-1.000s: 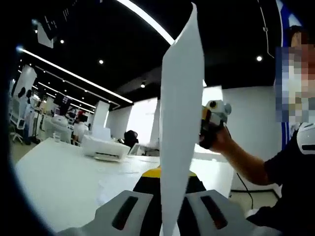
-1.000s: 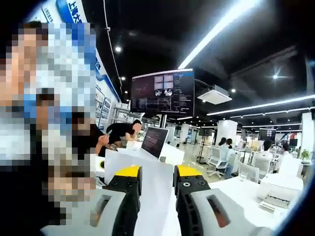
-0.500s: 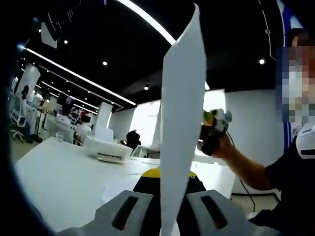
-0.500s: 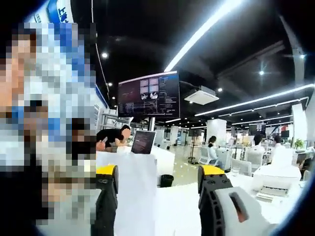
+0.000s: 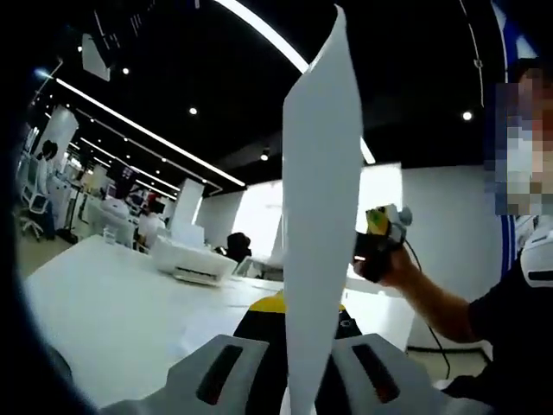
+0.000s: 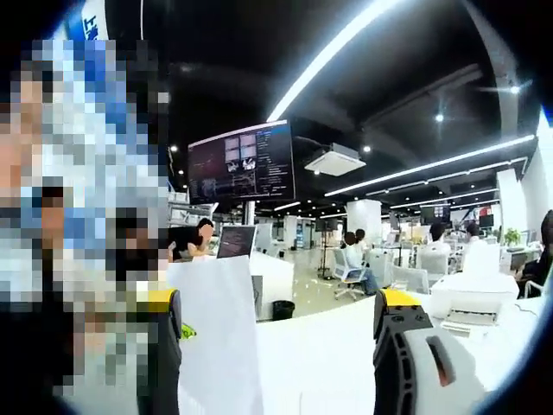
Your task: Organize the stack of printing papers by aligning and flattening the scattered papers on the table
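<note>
A white paper stack stands upright and edge-on in the left gripper view, with my left gripper shut on its lower edge. To its right, a hand holds my right gripper level with the sheets' far side. In the right gripper view the same paper stack rises as a flat white sheet close to the left jaw. My right gripper stands wide open, and its jaws do not touch the paper.
The white table stretches out below the sheets, with a white printer at its far side. That printer also sits at the right of the right gripper view. A person in dark clothes is close by, and desks and monitors stand further back.
My right gripper's jaws have spread from close around the paper to wide apart. In the left gripper view it has drifted slightly right. The left gripper still holds the stack upright.
</note>
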Available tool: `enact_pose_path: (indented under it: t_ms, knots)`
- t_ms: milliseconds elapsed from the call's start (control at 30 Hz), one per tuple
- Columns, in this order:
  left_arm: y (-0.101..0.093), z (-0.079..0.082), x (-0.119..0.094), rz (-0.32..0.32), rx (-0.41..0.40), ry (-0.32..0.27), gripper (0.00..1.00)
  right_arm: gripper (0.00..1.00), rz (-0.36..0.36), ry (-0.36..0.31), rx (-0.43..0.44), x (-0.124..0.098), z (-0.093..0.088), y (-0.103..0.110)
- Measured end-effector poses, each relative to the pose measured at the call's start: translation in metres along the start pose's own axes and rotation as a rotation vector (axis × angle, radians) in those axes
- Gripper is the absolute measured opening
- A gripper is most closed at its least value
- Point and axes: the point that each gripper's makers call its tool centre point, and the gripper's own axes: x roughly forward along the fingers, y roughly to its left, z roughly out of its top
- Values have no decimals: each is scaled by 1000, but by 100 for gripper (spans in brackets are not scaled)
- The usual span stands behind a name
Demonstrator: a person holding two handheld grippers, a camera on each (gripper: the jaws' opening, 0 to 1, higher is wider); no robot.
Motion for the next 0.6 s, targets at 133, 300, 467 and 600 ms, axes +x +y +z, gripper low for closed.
enact_pose_path:
  t_ms: [133, 300, 467, 600]
  knots:
    - [3, 2, -3, 13, -7, -8, 5, 90, -14, 7, 9, -5, -3, -3]
    - [6, 3, -7, 30, -12, -12, 5, 90, -46, 9, 18, -14, -7, -12]
    - [8, 3, -10, 39, -9, -11, 6, 90, -76, 4, 37, -23, -12, -22]
    - [9, 3, -15, 49, -12, -12, 6, 89, -96, 9, 39, -30, -17, -29]
